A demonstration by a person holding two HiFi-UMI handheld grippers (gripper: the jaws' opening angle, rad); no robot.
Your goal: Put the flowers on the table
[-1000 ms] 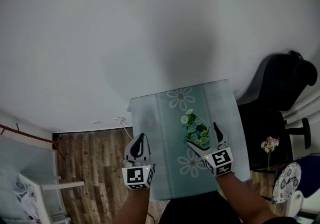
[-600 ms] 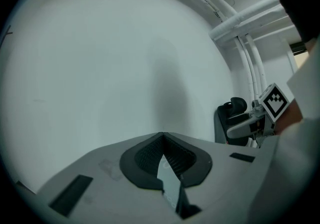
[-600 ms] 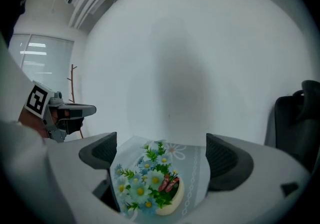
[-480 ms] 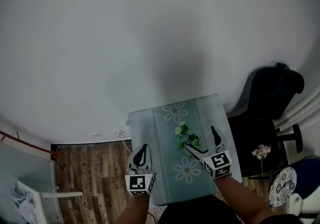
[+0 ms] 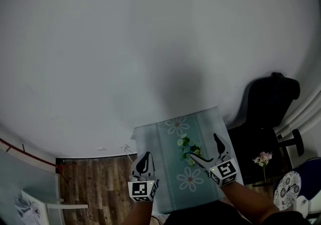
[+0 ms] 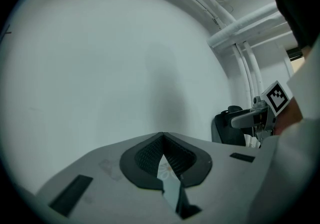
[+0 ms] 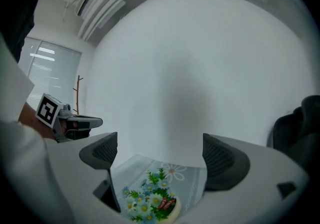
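Note:
A small bunch of blue and white flowers (image 5: 188, 148) in a low round pot stands on the table (image 5: 160, 169), which has a pale green daisy cloth. My right gripper (image 5: 204, 148) is open just behind the flowers, its jaws wide apart and touching nothing. The right gripper view shows the flowers (image 7: 150, 203) low between the jaws of the right gripper (image 7: 160, 155), resting on the cloth (image 7: 192, 183). My left gripper (image 5: 144, 156) hangs shut at the table's left edge, holding nothing. The left gripper view shows its pads (image 6: 162, 140) pressed together.
A black office chair (image 5: 266, 103) stands right of the table against the white wall. A thin vase of pink flowers (image 5: 263, 160) and a blue patterned object (image 5: 288, 189) sit at the lower right. Wooden floor (image 5: 95, 184) lies to the left.
The head view has tilted up, so table and grippers sit lower in frame. The right gripper stays open beside the flowers. The left gripper stays shut.

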